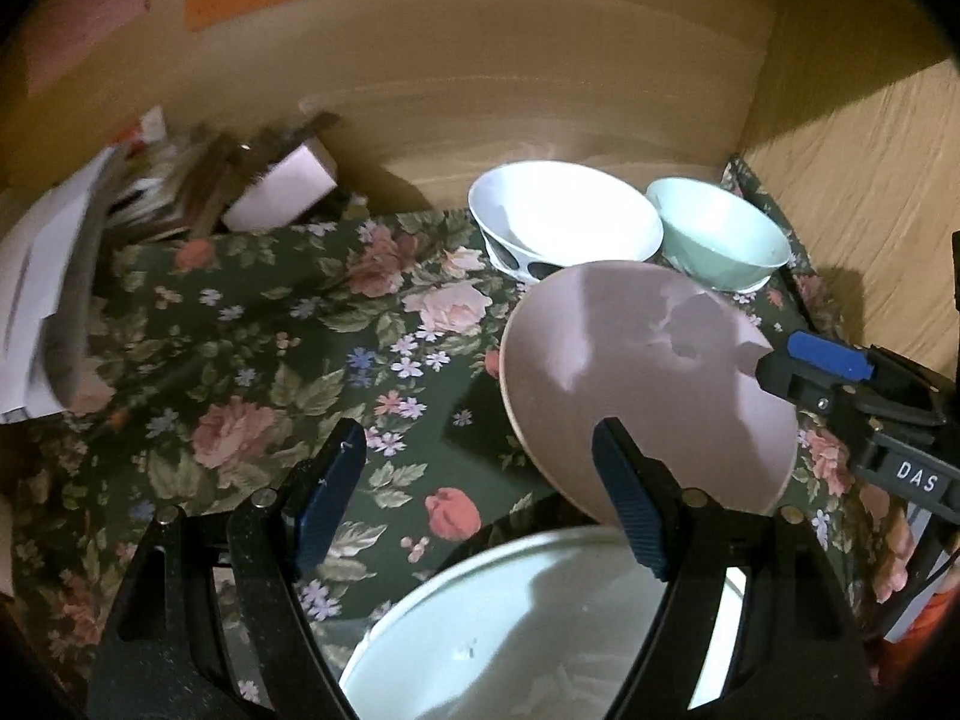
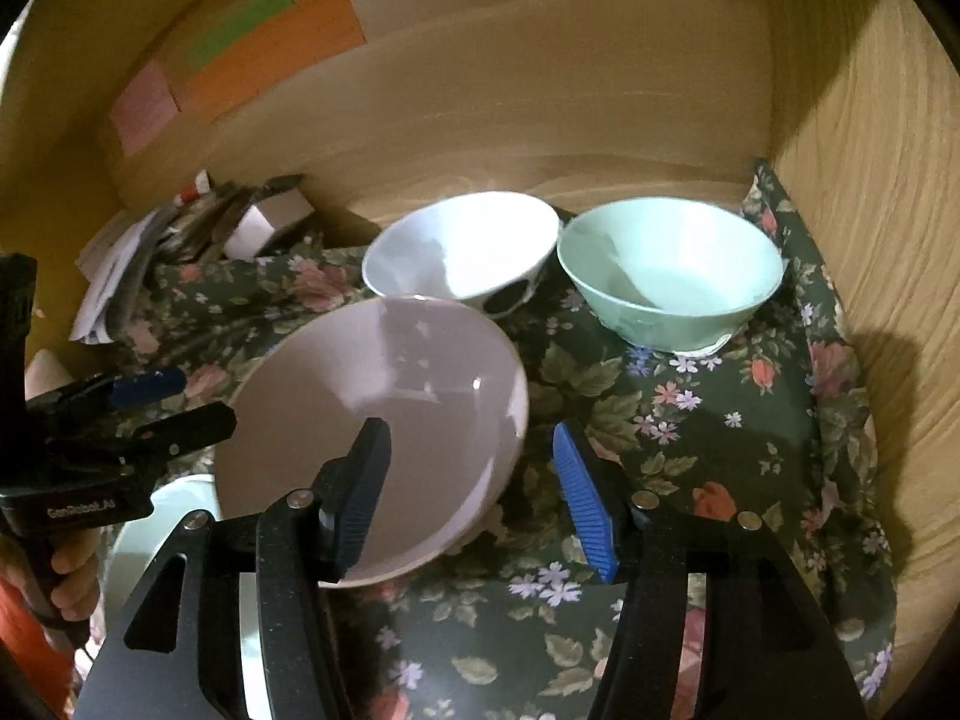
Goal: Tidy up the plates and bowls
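My right gripper [image 2: 474, 498] nearest: jaws apart, gripping nothing; left finger overlaps near rim of glossy pink round ceramic bowl [image 2: 372, 438], contact I cannot confirm

Pink bowl tilted, leaning over rim of large white round plate [image 2: 135, 540] at near-left edge of floral dark-green cloth [image 2: 690, 468]; bowl lies left of right jaw gap, rim line crossing it

My left gripper [image 1: 480, 498] jaws wide, empty; pink bowl right of its gap, behind right finger

Far edge: white patterned bowl [image 2: 462, 246], mint-green bowl [image 2: 666, 276], side by side

I judge right gripper nearer for regrasp
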{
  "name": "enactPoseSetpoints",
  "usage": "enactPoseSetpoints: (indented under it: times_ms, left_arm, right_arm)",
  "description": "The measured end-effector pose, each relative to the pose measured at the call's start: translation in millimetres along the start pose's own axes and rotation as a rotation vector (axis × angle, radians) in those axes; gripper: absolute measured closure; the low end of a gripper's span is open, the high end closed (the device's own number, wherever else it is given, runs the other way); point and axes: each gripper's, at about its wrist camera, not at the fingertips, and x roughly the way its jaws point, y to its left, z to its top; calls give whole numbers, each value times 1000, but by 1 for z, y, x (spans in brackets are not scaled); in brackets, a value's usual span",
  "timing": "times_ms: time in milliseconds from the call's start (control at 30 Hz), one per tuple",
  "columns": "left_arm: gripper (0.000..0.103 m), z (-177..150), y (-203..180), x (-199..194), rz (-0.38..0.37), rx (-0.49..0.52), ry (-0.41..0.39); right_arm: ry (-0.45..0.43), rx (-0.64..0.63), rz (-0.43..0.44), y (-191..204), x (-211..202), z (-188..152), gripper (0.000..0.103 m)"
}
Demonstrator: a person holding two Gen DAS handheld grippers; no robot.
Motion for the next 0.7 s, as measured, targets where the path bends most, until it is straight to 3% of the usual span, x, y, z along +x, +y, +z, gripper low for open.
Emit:
enactPoseSetpoints:
  times_ms: [333,500,633,700]
  left_arm:
    - [27,5,-12,32,-15,30,44]
    - [42,7,-15,41,-35,30,63]
    - [52,7,-15,48,-57,20,95]
    - [57,7,-15,51,-68,17,113]
  right_arm:
    - [65,55,24,-15,23,-2,50]
    - [84,59,32,-17,29,-4,51]
    - [87,76,34,-19,32,-3,66]
    - [94,87,54,-20,34,-3,68]
